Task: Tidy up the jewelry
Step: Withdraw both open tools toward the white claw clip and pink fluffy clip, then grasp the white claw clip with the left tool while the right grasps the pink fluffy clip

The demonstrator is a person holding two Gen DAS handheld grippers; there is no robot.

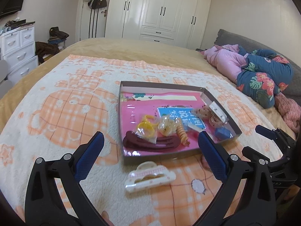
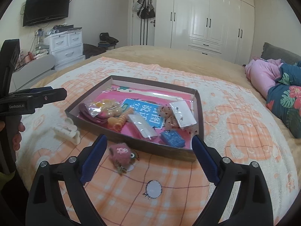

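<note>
A shallow brown box (image 1: 120, 113) with a pink lining lies on the orange-and-white blanket. It holds a dark red hair clip (image 1: 150, 143), a bagged yellow ring (image 1: 145, 130), a spiral hair tie (image 1: 182, 134), a small blue box (image 1: 223, 133) and other bagged pieces. In front of the box lies a white-and-pink claw clip (image 1: 150, 177). My left gripper (image 1: 150, 137) stands open above it, fingers wide on either side and not touching. A pink fuzzy keychain (image 2: 121, 155) lies by the box's near wall (image 2: 131, 141). It sits between the open fingers of my right gripper (image 2: 149, 139), untouched.
A blue floral quilt (image 1: 263, 77) and pink bedding (image 1: 223, 60) are piled at the bed's right side. A white drawer unit (image 2: 65, 45), a wall television (image 2: 46, 7) and a white wardrobe (image 2: 207, 18) stand beyond the bed. A person's hand (image 2: 17, 131) holds the left gripper's handle.
</note>
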